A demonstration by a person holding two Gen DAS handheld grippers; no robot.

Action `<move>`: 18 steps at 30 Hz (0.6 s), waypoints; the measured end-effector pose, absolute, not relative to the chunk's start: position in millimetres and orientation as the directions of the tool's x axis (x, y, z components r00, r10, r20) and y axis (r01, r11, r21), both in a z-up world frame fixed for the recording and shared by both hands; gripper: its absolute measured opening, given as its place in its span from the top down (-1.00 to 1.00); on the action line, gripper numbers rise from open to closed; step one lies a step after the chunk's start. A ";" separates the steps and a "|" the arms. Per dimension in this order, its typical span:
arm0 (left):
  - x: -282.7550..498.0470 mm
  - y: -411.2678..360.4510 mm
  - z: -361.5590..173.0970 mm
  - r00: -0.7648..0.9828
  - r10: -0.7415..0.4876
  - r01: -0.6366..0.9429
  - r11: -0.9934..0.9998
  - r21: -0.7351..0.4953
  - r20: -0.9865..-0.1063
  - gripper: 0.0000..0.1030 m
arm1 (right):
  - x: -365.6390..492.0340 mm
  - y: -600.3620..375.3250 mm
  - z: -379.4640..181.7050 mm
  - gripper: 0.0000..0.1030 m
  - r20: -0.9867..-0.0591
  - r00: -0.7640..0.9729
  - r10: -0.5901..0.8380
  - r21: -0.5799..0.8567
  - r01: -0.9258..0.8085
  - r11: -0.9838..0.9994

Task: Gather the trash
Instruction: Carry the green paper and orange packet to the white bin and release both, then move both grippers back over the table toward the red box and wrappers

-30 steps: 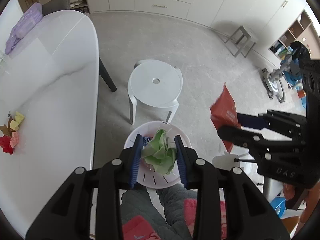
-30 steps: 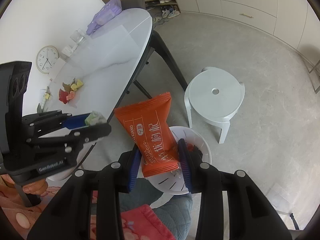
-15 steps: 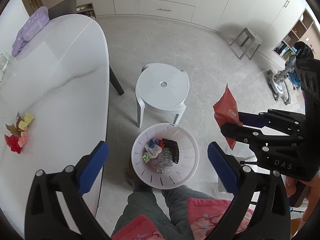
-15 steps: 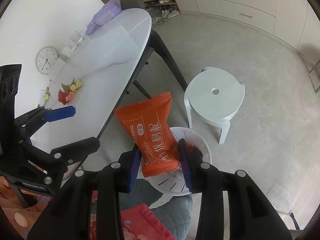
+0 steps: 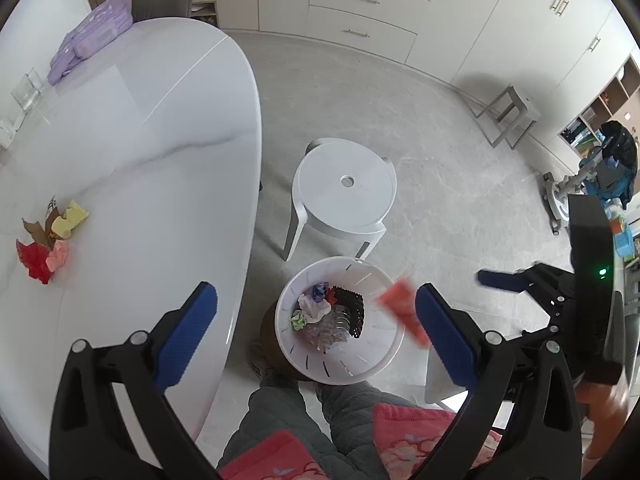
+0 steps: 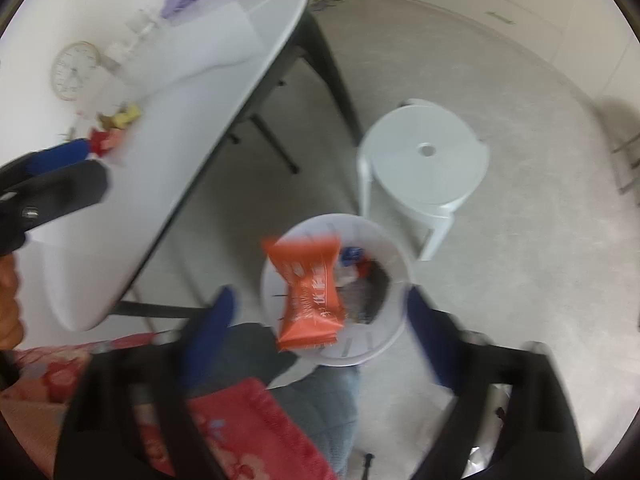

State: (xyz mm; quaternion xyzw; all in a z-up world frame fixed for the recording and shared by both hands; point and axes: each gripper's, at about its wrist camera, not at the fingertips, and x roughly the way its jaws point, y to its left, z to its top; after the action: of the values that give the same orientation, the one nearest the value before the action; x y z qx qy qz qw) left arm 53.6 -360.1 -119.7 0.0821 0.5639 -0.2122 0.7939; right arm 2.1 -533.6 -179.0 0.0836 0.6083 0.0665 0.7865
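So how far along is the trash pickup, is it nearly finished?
Partly. Several scraps already lie in the white bin. The orange snack packet is dropping toward it, free of the right gripper, whose jaws are opening. The left gripper is open and empty. Colored paper scraps remain on the table.

one bin [image 5: 340, 372] (white), one orange packet [image 6: 310, 292], one stool [image 5: 344, 188], one table [image 5: 140, 160]

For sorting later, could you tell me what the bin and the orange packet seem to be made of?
Bin: looks like white moulded plastic, matte, with slots cut in its wall. Orange packet: probably glossy plastic or foil film, given its crimped ends and printed face; blur leaves that open.
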 end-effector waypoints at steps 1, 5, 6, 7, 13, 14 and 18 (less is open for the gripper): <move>53.9 -359.2 -119.7 0.275 -0.242 0.427 0.898 -0.108 -0.930 -0.84 | 3.6 -533.4 -178.9 -0.92 -0.948 0.255 0.189 0.197 0.008 0.980; 53.6 -356.1 -119.6 0.276 -0.242 0.424 0.899 -0.108 -0.930 -0.84 | 10.7 -539.3 -176.7 -0.95 -0.950 0.262 0.169 0.191 0.063 0.980; 53.4 -355.4 -119.4 0.277 -0.240 0.423 0.900 -0.107 -0.930 -0.84 | 12.1 -540.6 -176.1 -0.95 -0.950 0.264 0.165 0.190 0.073 0.979; 53.7 -354.6 -119.2 0.277 -0.240 0.422 0.900 -0.106 -0.930 -0.84 | 13.4 -541.4 -175.7 -0.95 -0.951 0.265 0.162 0.189 0.079 0.979; 55.5 -347.0 -119.5 0.280 -0.236 0.405 0.908 -0.108 -0.930 -0.84 | 20.4 -536.9 -173.5 -0.95 -0.950 0.271 0.154 0.180 0.071 0.981; 56.1 -345.0 -120.0 0.281 -0.235 0.399 0.910 -0.109 -0.931 -0.84 | 21.5 -534.6 -173.4 -0.95 -0.950 0.269 0.157 0.180 0.065 0.981; 61.4 -331.5 -120.6 0.286 -0.223 0.363 0.925 -0.110 -0.932 -0.84 | 28.7 -525.3 -172.1 -0.95 -0.953 0.261 0.157 0.175 0.046 0.984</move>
State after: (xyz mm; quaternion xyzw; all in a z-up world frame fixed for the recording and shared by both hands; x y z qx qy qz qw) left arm 61.4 -331.5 -120.6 0.0617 0.5687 -0.1833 0.7995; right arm 28.7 -525.3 -172.1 0.0835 0.6069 0.0352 0.7896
